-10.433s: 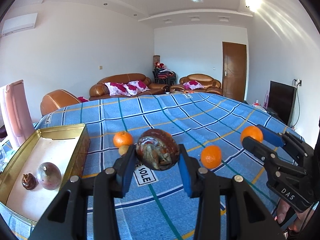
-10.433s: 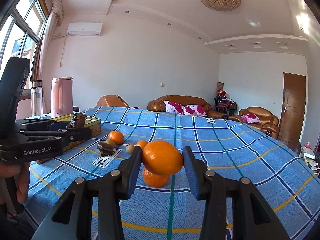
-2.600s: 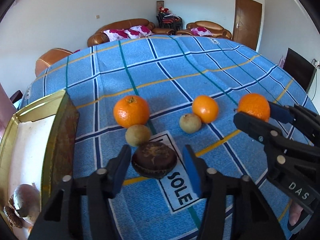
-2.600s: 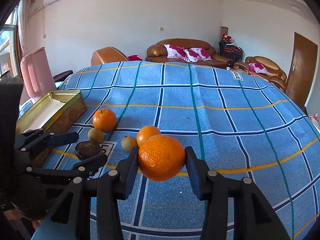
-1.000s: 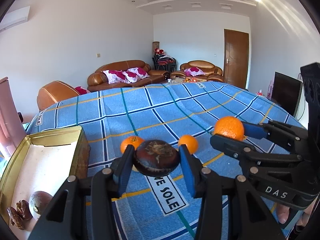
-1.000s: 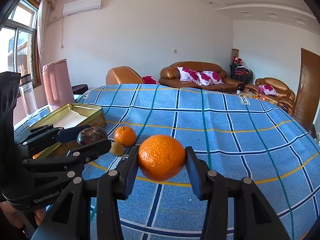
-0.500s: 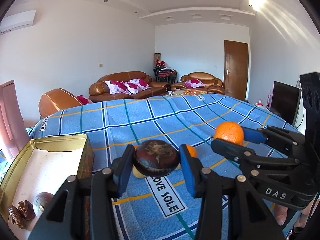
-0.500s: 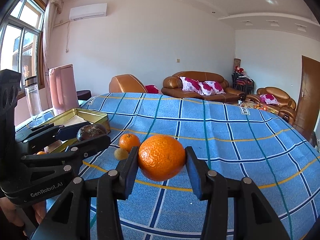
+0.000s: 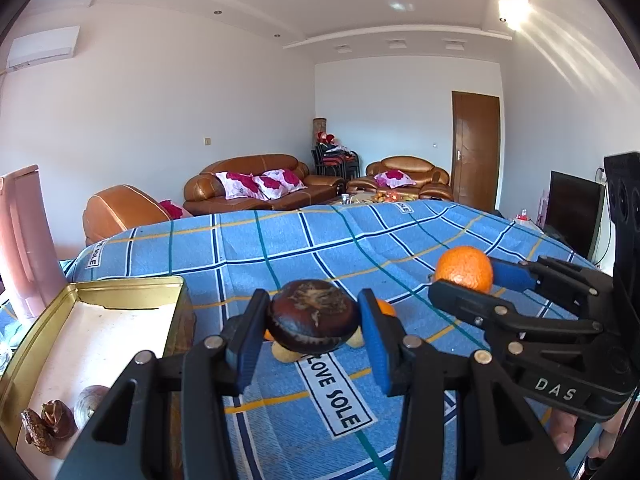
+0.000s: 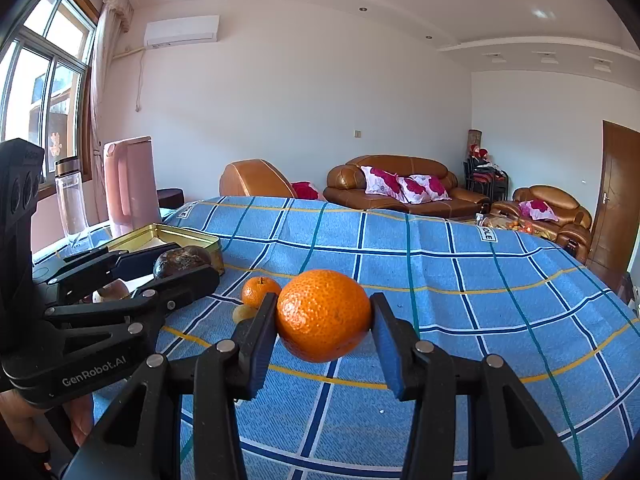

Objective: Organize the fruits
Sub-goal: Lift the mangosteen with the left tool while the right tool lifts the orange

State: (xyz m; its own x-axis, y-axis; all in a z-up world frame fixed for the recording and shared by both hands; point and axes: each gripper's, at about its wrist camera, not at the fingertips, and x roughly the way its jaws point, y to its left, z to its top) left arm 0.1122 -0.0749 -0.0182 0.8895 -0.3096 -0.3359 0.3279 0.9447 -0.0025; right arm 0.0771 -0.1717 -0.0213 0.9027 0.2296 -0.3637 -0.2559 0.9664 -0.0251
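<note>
My left gripper (image 9: pixel 314 326) is shut on a dark brown round fruit (image 9: pixel 313 320) and holds it above the blue checked cloth, just right of the gold tin (image 9: pixel 132 288). The tin holds a brownish fruit (image 9: pixel 90 400) and small dark pieces (image 9: pixel 48 424). My right gripper (image 10: pixel 322 320) is shut on a large orange (image 10: pixel 323 315) held above the cloth; it also shows in the left wrist view (image 9: pixel 464 269). On the cloth lie a small orange (image 10: pixel 260 291) and a yellowish fruit (image 10: pixel 245 313), partly hidden behind the fingers.
A pink jug (image 10: pixel 132 196) and a clear bottle (image 10: pixel 72 200) stand behind the tin at the table's left edge. Brown sofas (image 10: pixel 400 188) and a door (image 9: pixel 476 148) lie beyond the table. A dark screen (image 9: pixel 574 212) stands at the right.
Since 2.6 s ago my left gripper shut on the brown fruit and lifted it off the cloth. In the last second both grippers rose slightly and the left one moved toward the tin.
</note>
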